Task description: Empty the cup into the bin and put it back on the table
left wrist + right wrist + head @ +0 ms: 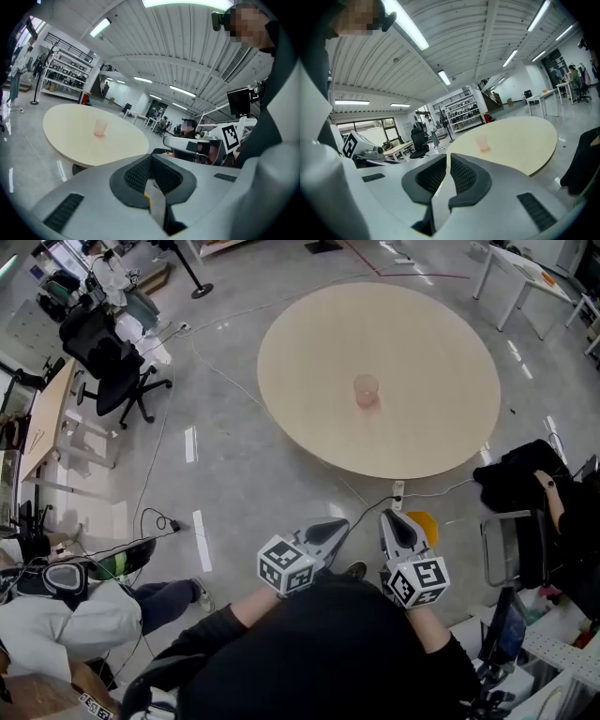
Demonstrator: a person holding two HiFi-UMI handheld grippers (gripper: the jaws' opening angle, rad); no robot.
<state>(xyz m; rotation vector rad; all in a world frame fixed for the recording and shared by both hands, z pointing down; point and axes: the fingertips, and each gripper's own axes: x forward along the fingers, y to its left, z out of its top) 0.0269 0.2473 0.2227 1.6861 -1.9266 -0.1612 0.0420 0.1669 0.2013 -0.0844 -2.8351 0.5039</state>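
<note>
Close to my chest, left gripper (330, 529) and right gripper (397, 524), fingers pressed together on nothing; the upright pink cup (366, 390) stands well ahead, mid round surface (441, 343), about equally far from both.

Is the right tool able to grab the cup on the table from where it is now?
Probably not yet. The right tool is shut and held near the person's body, while the cup stands near the middle of the table. Nothing blocks the way; stepping closer should help.
</note>
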